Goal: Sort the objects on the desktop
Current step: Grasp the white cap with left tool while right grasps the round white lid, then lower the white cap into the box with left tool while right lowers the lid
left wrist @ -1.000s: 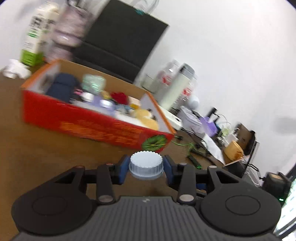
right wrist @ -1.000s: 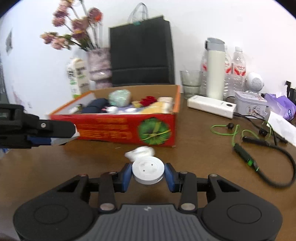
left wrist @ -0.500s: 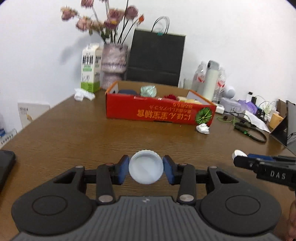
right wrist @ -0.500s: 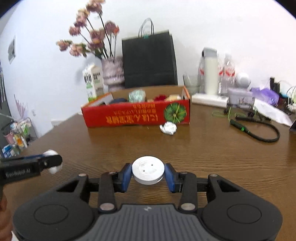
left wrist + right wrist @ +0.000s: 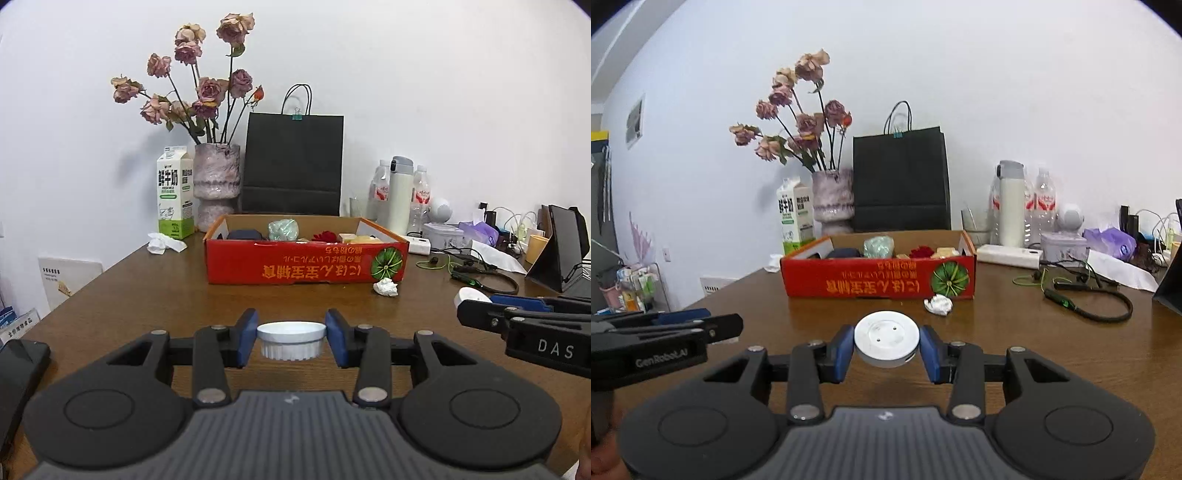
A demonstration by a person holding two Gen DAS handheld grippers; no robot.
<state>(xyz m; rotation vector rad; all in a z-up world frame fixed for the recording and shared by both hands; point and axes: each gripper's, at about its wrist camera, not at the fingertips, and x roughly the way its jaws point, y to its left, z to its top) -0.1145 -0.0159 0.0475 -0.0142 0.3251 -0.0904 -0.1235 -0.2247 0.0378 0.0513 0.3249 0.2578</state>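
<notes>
Both of your grippers have drawn back from the red cardboard box, which a second ago filled the near view and is now sitting well across the brown wooden table.

Your left gripper is clamping a white ribbed plastic jar lid between its blue pads, with the lid's flat rim uppermost and its ribbed skirt hanging below. Your right gripper is gripping a round white puck-shaped gadget with two small holes on its top face, tilted slightly toward the camera. Both items are being carried above the bare tabletop, short of the box. In the left view, your right gripper is reaching in from the right edge with its white gadget showing at the tip.

A crumpled white paper wad is lying on the table just beside the box's near right corner. Inside the box you are seeing a dark blue case, a pale green crumpled packet and a red item. Behind it are standing a black paper bag, a mottled pink vase of dried roses and a milk carton.
</notes>
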